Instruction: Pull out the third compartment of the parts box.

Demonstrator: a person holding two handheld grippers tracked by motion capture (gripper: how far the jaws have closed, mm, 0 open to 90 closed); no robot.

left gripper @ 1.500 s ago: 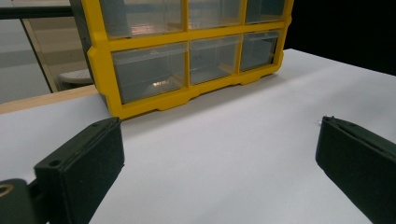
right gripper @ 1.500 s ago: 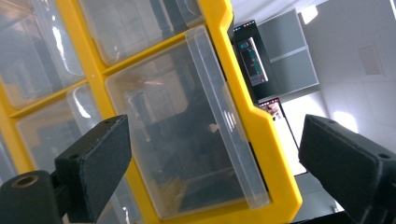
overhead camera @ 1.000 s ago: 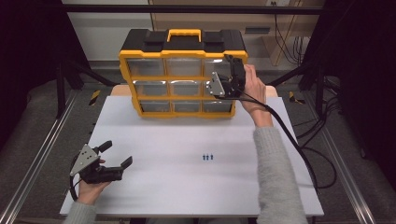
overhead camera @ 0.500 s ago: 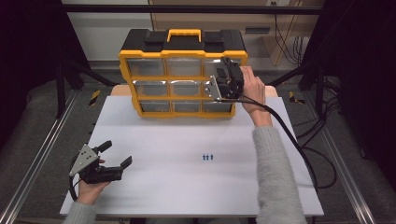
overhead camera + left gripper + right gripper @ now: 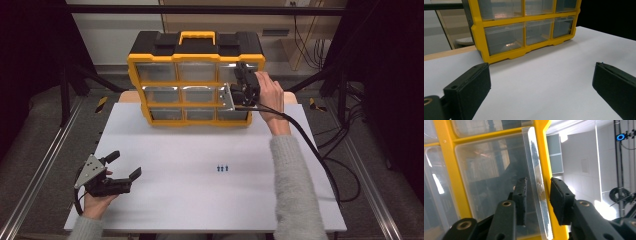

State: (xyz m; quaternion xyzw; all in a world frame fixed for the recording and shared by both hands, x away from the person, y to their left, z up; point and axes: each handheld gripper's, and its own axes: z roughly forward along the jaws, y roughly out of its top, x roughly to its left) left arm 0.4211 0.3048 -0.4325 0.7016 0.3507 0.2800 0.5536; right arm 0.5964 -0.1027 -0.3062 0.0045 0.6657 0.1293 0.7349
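Closing in over the last moments, the right gripper (image 5: 537,202) has its jaws on either side of a clear drawer's (image 5: 499,177) raised front edge in the organizer (image 5: 195,80). In the right gripper view one pad sits against the drawer's clear face and the other stands just off the ridge, beside the yellow frame (image 5: 546,157); a thin gap still shows there, so the jaws look narrowed around the edge rather than pressing on it. From the high view the right gripper (image 5: 239,92) is up at the organizer's right-hand column of drawers, around the top and middle rows, with the hand (image 5: 270,95) behind it.

The left gripper (image 5: 122,167) rests low near the white table's (image 5: 210,195) near left corner, jaws spread wide with nothing between them. In its own view the two pads (image 5: 469,90) stand far apart over bare table, and the organizer (image 5: 524,30) sits well ahead of them, untouched.
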